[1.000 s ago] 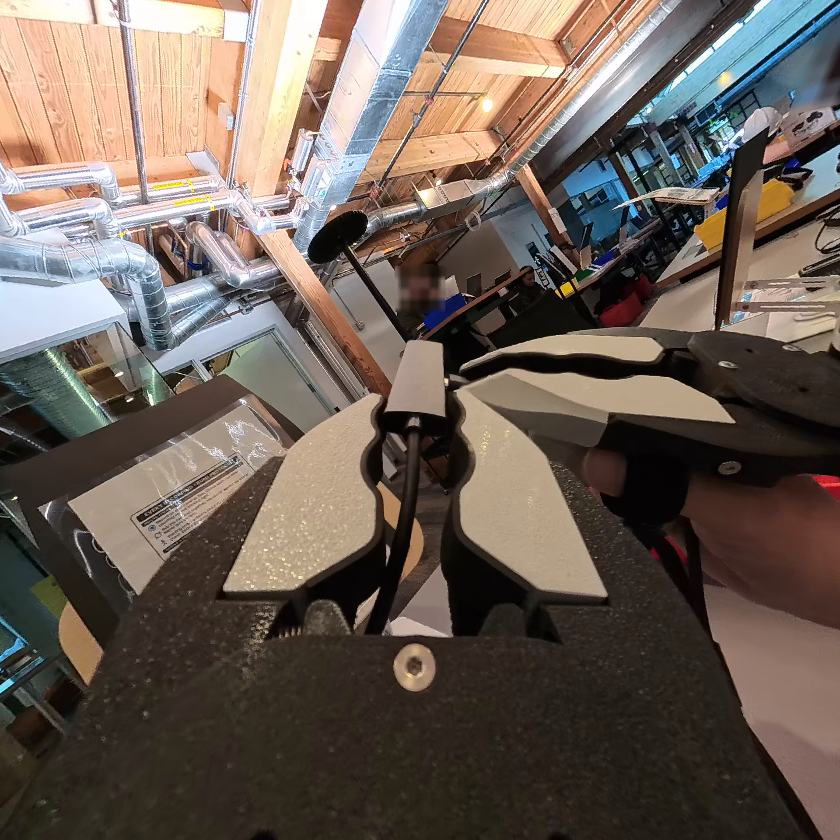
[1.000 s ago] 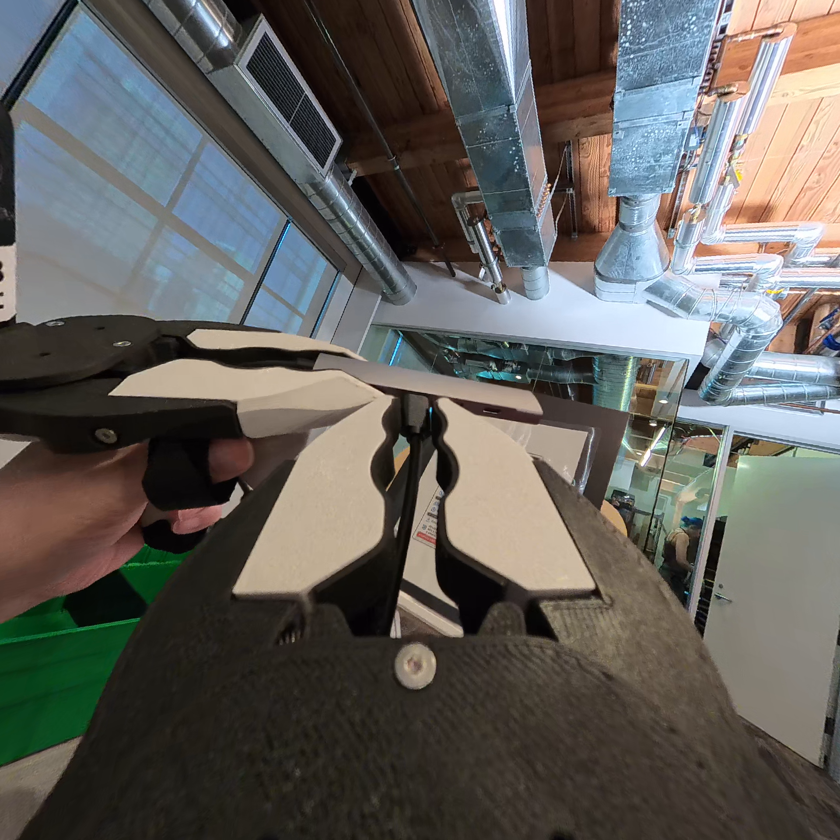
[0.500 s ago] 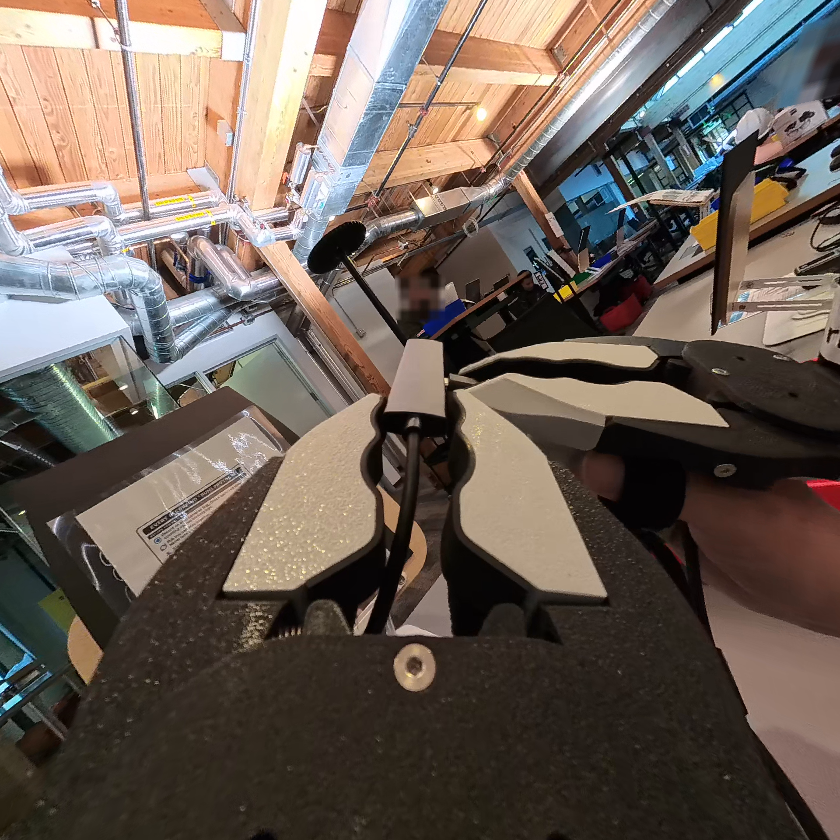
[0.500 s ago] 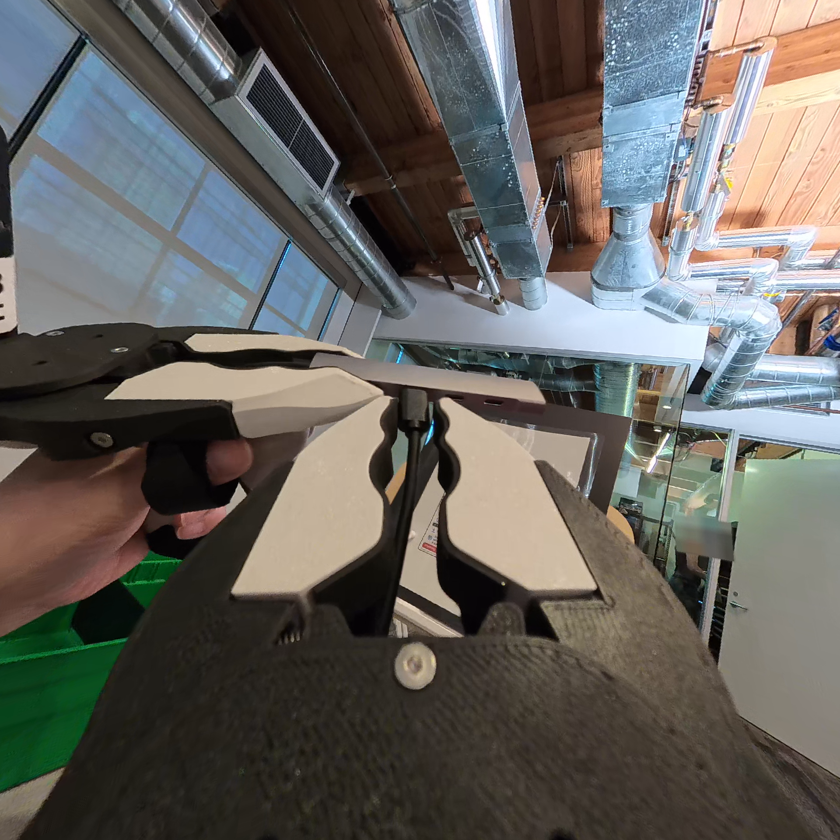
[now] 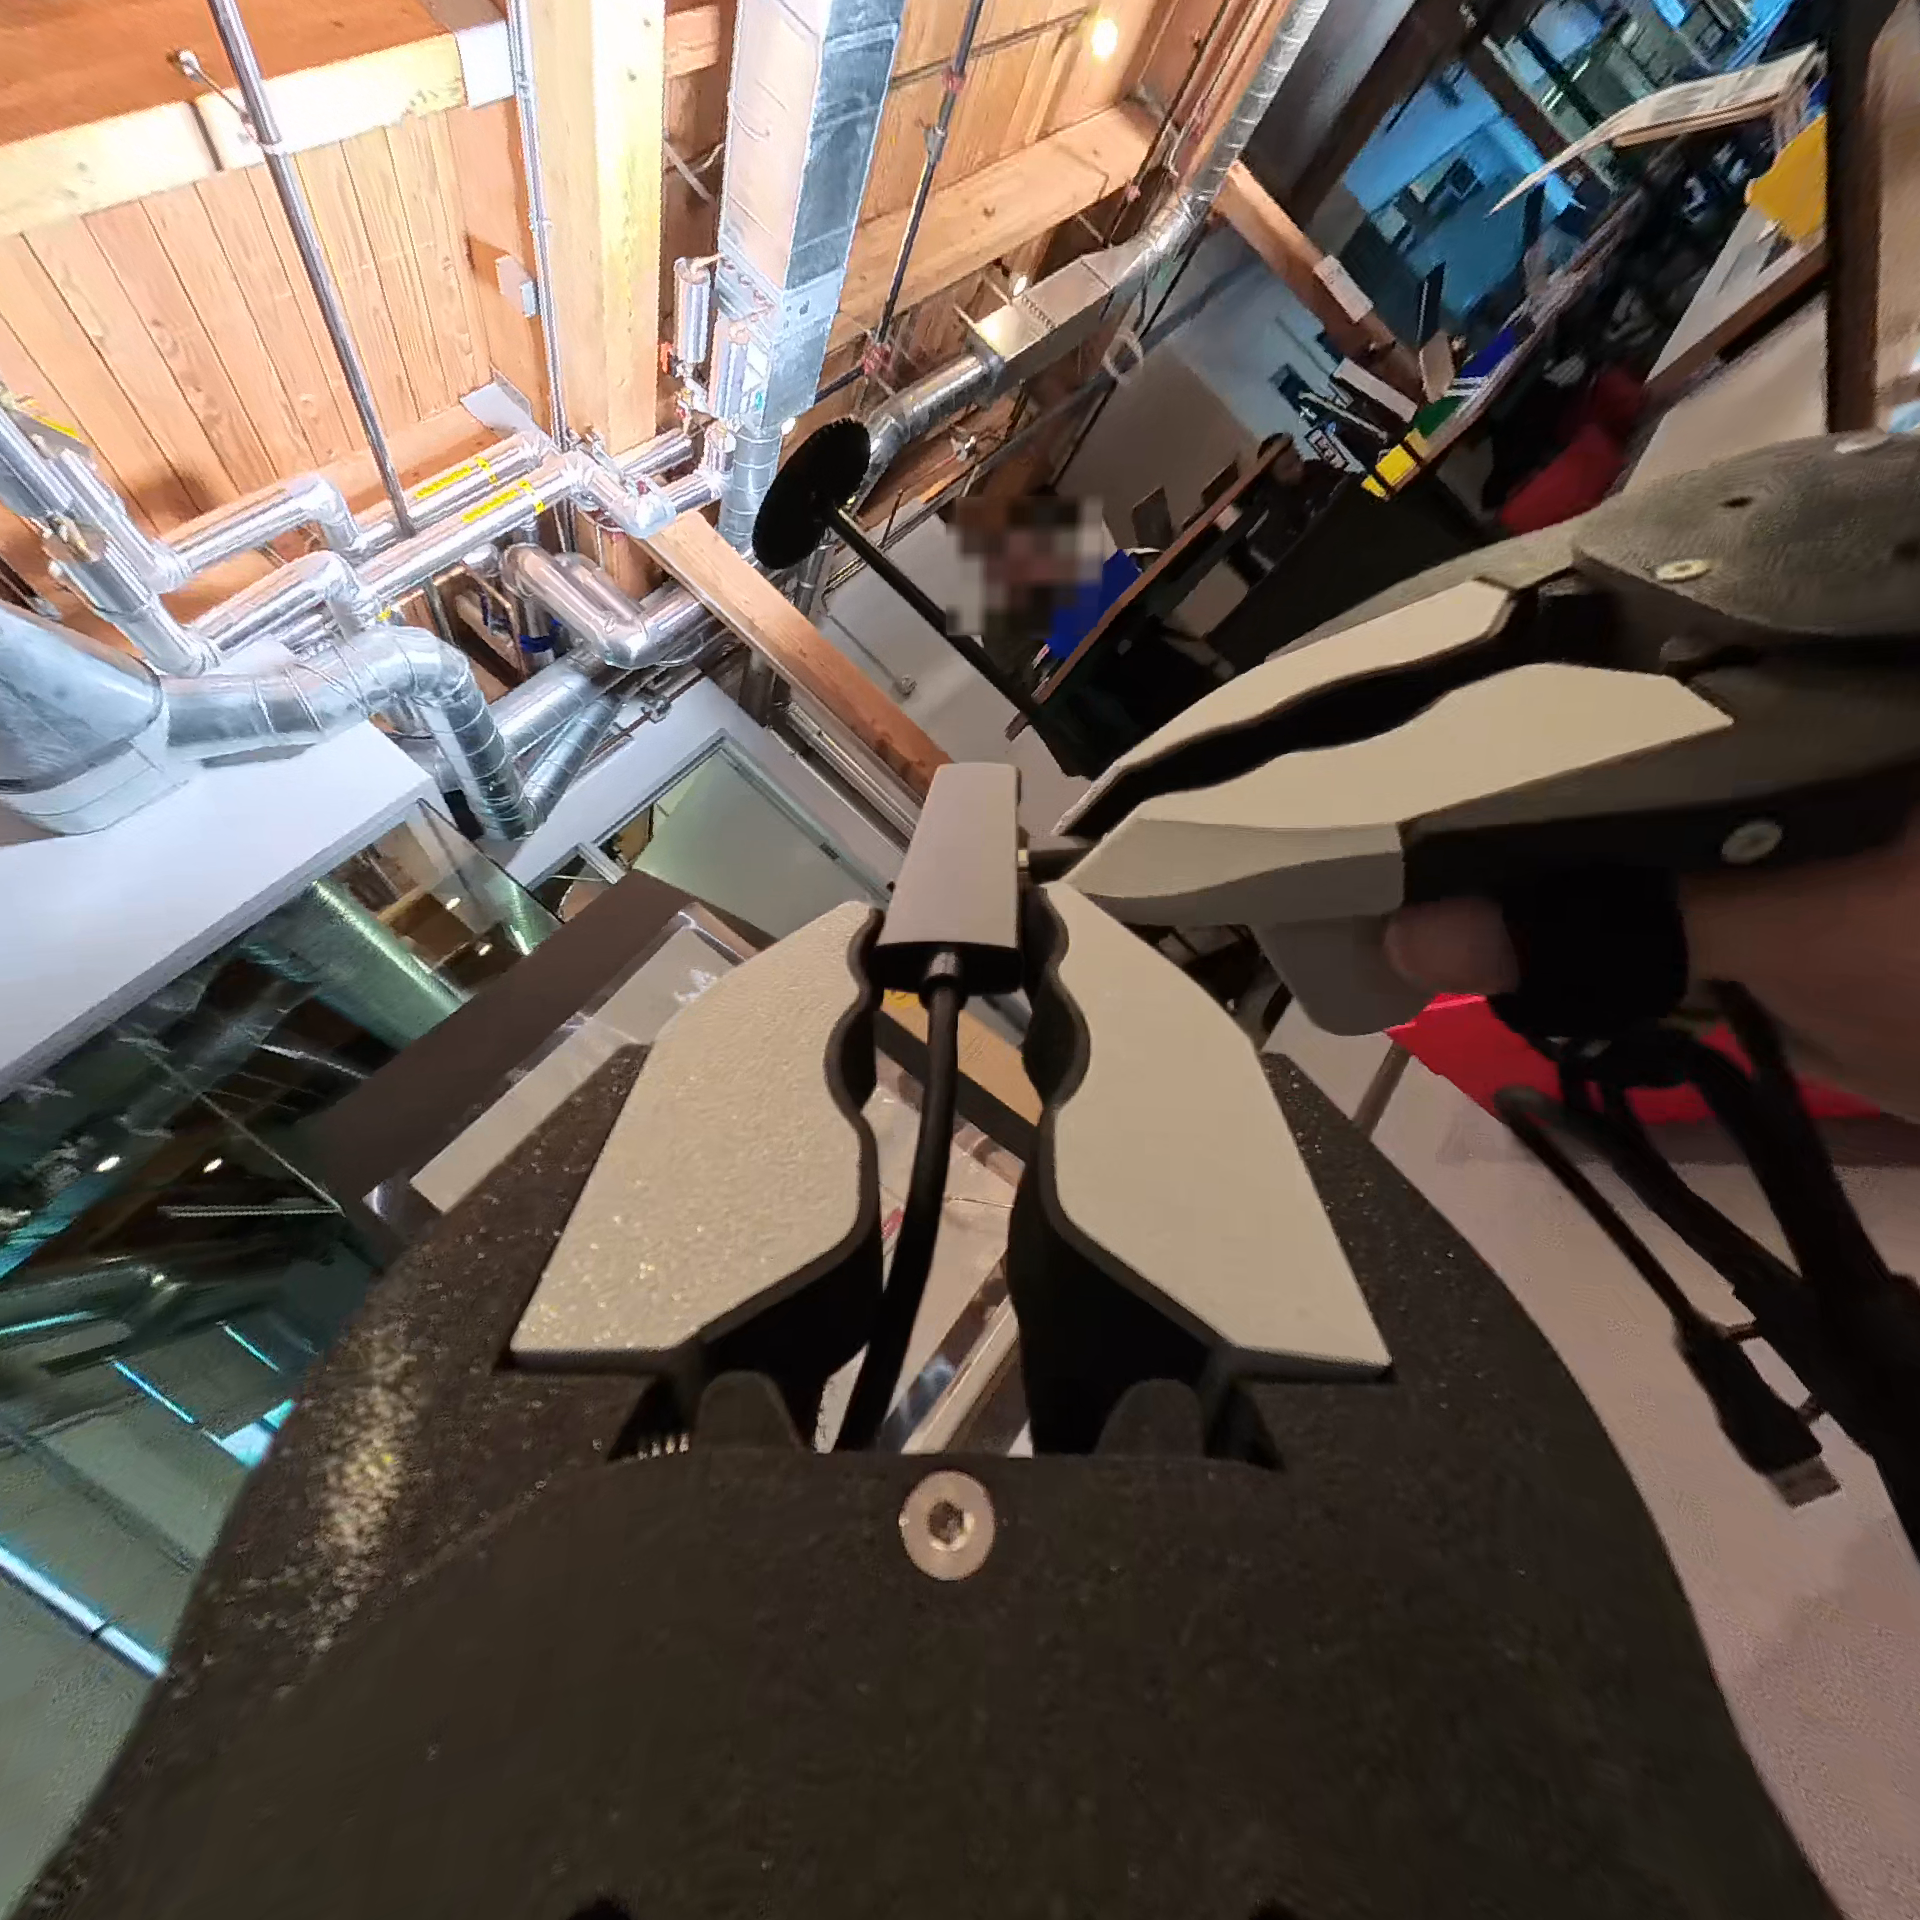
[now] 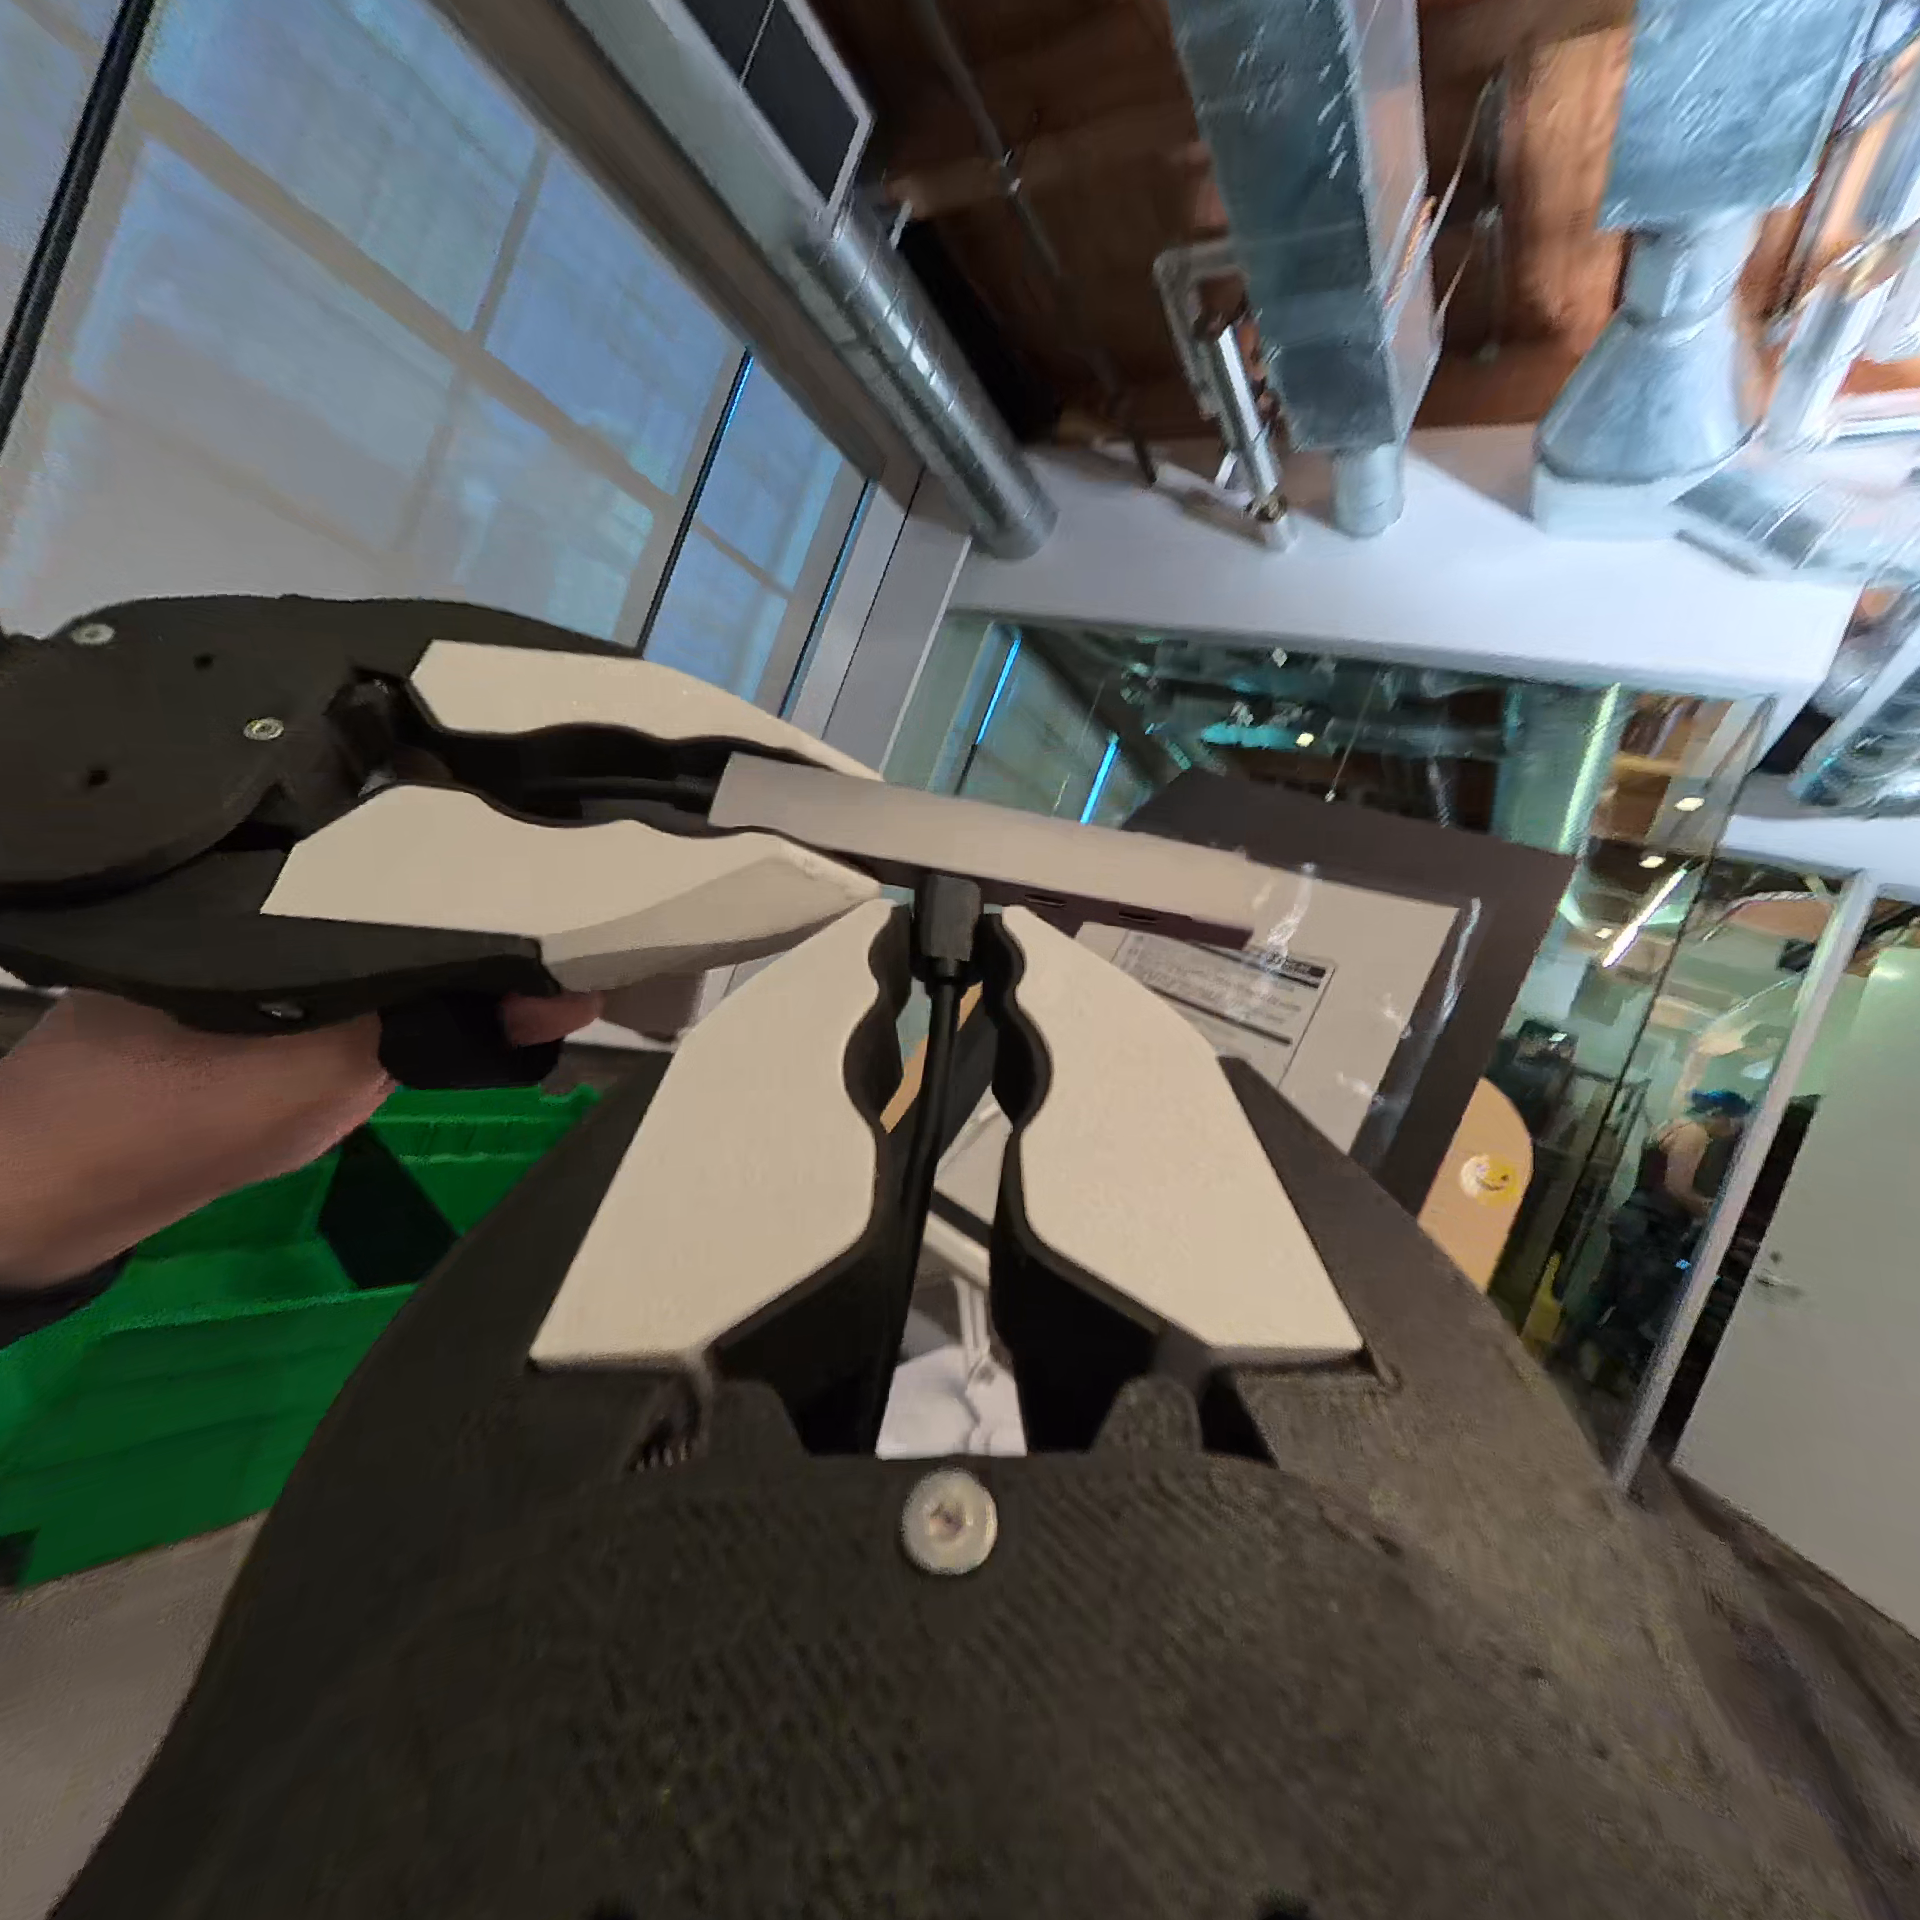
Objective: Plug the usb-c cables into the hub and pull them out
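In the left wrist view my left gripper point(image 5: 951, 935) is shut on the cable end of a dark grey hub point(image 5: 961, 842). The hub's own black cable point(image 5: 920, 1164) runs back between the fingers. My right gripper point(image 5: 1070, 852) comes in from the right at the hub's side edge. In the right wrist view my right gripper point(image 6: 940, 925) is shut on a black USB-C plug point(image 6: 945, 909). The plug's top meets the underside edge of the hub point(image 6: 1039, 842), beside two free ports. Its cable point(image 6: 920, 1122) hangs back between the fingers. The left gripper point(image 6: 821, 821) holds the hub's left end.
A spare black cable with a plug point(image 5: 1766, 1439) dangles under the right hand. A green bin point(image 6: 208, 1299) sits low on the left. A black-framed board with a plastic-wrapped sheet point(image 6: 1382, 966) stands behind the hub. A red object point(image 5: 1558, 1049) lies beyond the right gripper. Only a small space, under 4 cm, lies between the two pairs of fingers.
Both grippers have swung together, so the background has shifted and the right view is blurred. The hub and the plug stay in their grasps, with the plug still at the hub's edge.
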Action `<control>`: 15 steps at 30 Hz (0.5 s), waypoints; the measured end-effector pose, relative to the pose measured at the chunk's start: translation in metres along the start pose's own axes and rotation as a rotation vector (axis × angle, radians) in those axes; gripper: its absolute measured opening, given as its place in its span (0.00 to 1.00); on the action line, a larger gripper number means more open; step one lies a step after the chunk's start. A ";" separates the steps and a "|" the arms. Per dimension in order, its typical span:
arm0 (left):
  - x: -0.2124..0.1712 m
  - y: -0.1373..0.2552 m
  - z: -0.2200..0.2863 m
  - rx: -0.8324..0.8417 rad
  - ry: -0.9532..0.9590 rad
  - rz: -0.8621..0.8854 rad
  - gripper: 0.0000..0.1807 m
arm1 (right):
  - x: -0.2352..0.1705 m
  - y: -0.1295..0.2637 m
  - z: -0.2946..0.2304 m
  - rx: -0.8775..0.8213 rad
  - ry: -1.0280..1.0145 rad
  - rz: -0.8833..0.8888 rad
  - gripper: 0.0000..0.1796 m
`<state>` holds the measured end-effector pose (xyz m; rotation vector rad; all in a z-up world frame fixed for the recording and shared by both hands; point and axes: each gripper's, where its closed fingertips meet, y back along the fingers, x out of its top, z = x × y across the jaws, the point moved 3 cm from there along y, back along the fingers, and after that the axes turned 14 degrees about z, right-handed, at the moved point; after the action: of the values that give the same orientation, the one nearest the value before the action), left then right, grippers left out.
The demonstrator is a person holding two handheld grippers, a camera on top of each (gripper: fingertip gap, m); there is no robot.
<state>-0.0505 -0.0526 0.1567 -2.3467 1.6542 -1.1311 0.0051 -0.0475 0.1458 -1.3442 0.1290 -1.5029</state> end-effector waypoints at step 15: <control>-0.008 0.000 -0.003 -0.002 -0.002 -0.038 0.14 | -0.009 -0.005 0.001 0.014 -0.128 -0.110 0.09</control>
<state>-0.0539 -0.0445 0.1544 -2.3892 1.6185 -1.1336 0.0012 -0.0388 0.1434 -1.4519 -0.0376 -1.5006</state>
